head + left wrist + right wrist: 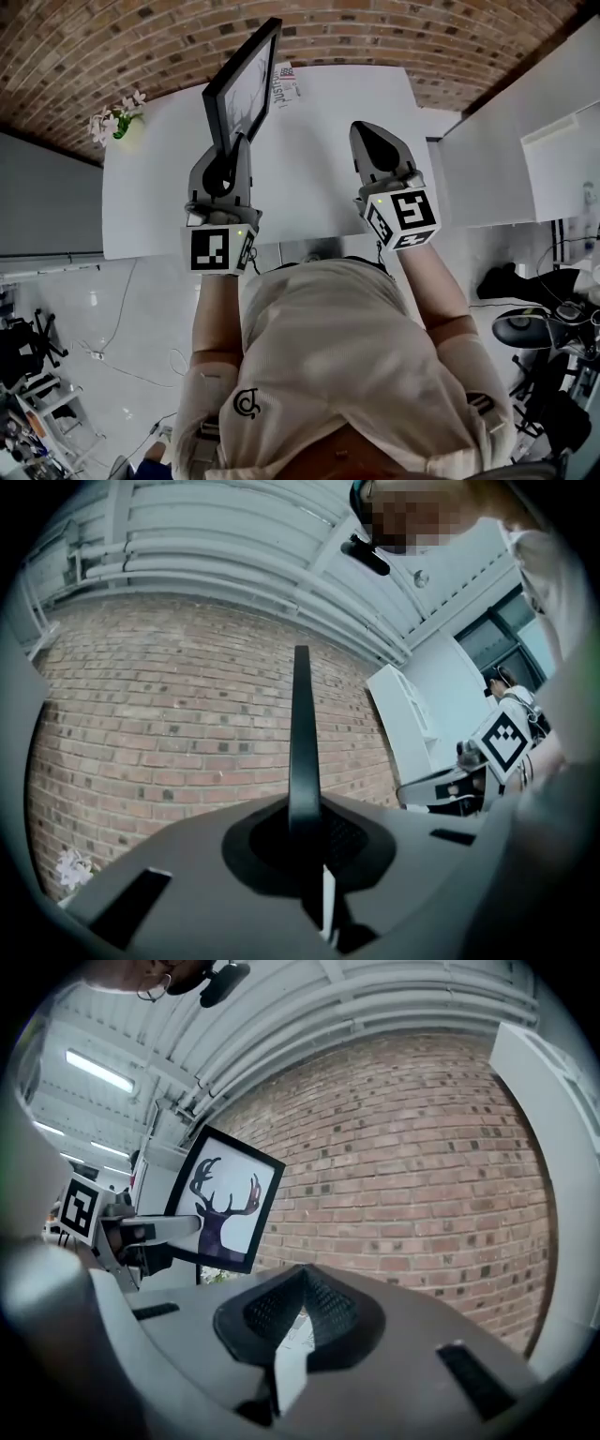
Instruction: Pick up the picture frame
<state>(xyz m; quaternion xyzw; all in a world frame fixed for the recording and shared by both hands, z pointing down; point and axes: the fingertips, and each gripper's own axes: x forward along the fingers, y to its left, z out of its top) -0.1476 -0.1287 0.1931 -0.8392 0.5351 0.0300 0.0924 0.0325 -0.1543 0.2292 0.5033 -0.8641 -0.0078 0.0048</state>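
The white desk [319, 178] lies below. The picture frame [242, 84] is up above its left side. It looks thin, stiff and maybe glass, so hold its edge. The left tongs [228, 152] pinch its near edge. The right tongs [367, 133] are closed, holding nothing.

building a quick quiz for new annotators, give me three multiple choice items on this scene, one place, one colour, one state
1. Where is the picture frame? A in the left gripper, up off the white table; B lying flat on that table; C inside a drawer.
2. Its border's colour? A white; B black; C red.
3. The right gripper is: A open; B shut on the frame; C shut, empty.
Key: A, the left gripper's pads clamp its edge; B, dark border around the deer print; C, its pads meet with nothing between.
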